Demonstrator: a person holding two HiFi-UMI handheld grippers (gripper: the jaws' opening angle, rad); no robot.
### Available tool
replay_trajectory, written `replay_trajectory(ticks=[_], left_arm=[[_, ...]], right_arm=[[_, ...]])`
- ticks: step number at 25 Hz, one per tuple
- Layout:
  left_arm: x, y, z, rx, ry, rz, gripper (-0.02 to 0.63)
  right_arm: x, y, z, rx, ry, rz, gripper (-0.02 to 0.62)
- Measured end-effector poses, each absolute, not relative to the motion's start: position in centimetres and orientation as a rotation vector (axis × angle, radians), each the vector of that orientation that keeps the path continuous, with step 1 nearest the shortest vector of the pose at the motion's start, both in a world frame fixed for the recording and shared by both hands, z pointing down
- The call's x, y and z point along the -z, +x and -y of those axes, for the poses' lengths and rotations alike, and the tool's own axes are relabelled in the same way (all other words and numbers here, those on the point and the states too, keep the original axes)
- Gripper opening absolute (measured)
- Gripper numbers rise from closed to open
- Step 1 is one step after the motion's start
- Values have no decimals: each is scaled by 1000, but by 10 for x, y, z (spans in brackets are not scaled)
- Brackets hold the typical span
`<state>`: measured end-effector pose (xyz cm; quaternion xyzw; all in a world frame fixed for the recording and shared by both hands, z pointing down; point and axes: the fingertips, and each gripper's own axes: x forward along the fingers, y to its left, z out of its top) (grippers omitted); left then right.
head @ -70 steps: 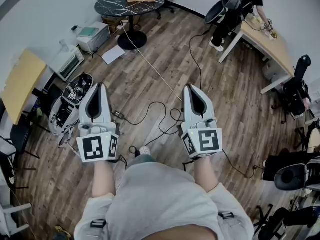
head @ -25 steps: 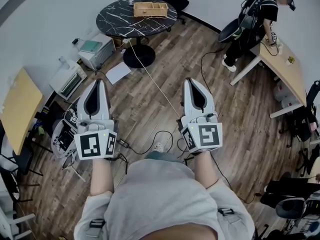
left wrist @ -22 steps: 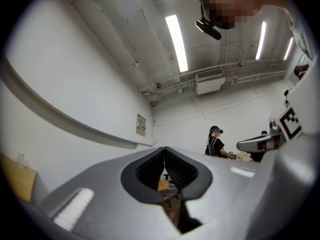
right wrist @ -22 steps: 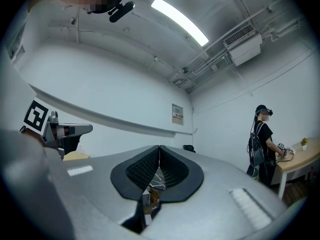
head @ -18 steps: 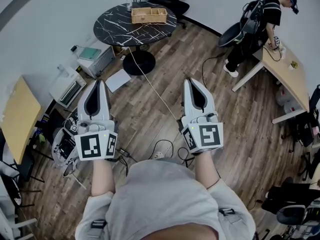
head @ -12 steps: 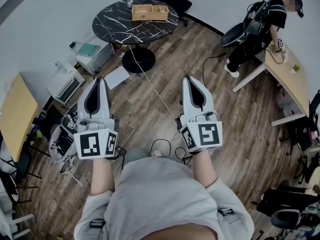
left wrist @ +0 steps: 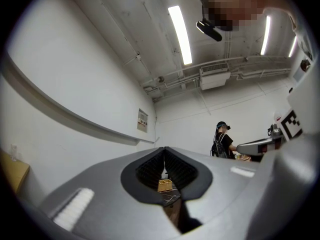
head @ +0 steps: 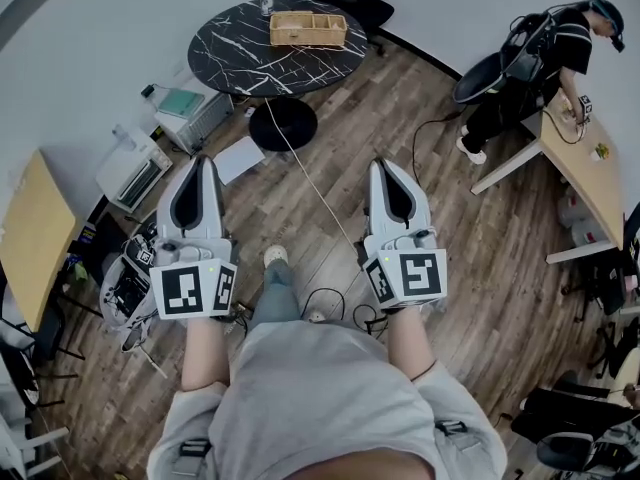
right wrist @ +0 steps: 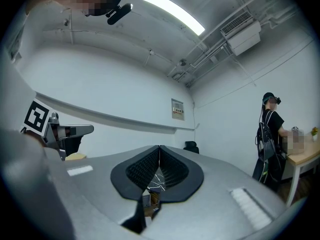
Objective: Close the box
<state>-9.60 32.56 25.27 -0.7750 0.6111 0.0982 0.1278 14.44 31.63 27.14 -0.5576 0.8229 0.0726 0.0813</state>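
Head view first: the whole room has slid since a second ago. The wooden floor (head: 470, 268) has scrolled under the wearer, and a shoe (head: 272, 257) and a trouser leg now show between the two arms where there was only cable before. The second person (head: 545, 63) at the far desk (head: 590, 178) sits further toward the right edge than a second ago. The round black marble table (head: 235, 38) holds its place near the top of the frame, well apart from both tools.

On that table stands the box (head: 308, 30), a light wooden tray-like box, its top open and a divider just visible inside. What lies in its compartments cannot be told from here. Nothing touches it. In the left gripper view the same box shows small and far off, seen through the gap below the pads.

Now the tools. The left gripper (head: 205, 164) is clenched tight, its ribbed pads meeting tip to tip with nothing between them, and the left gripper view confirms it. The right gripper (head: 385, 166) is the same: jaws pressed together, empty. Both are held out side by side over the floor and point toward the table.
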Motion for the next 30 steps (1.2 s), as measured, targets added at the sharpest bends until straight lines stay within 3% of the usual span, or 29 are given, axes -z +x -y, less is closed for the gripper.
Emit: replay_trajectory(ticks=[30], left_arm=[[-239,-162,13,-295,-2386,-1581,60]], right_arm=[[-257,73,-15,-255,-1844,-2325,5]])
